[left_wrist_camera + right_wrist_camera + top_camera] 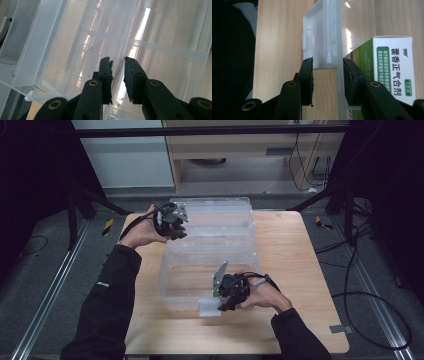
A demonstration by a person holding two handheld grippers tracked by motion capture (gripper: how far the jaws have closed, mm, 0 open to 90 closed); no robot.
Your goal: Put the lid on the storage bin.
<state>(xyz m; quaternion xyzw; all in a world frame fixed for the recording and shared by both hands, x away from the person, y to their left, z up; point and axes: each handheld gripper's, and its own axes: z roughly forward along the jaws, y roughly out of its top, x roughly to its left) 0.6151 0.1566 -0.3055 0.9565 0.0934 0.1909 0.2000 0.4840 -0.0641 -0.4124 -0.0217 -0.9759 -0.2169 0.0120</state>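
Though dim—pale wooden table (280, 245)

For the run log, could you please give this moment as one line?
left gripper: open at lid | right gripper: open astride front latch | clear storage box | medicine carton inside

Wooden table (300, 270) on grey floor (45, 270); black cables (370, 300) at right; pale cabinet (230, 155) behind.
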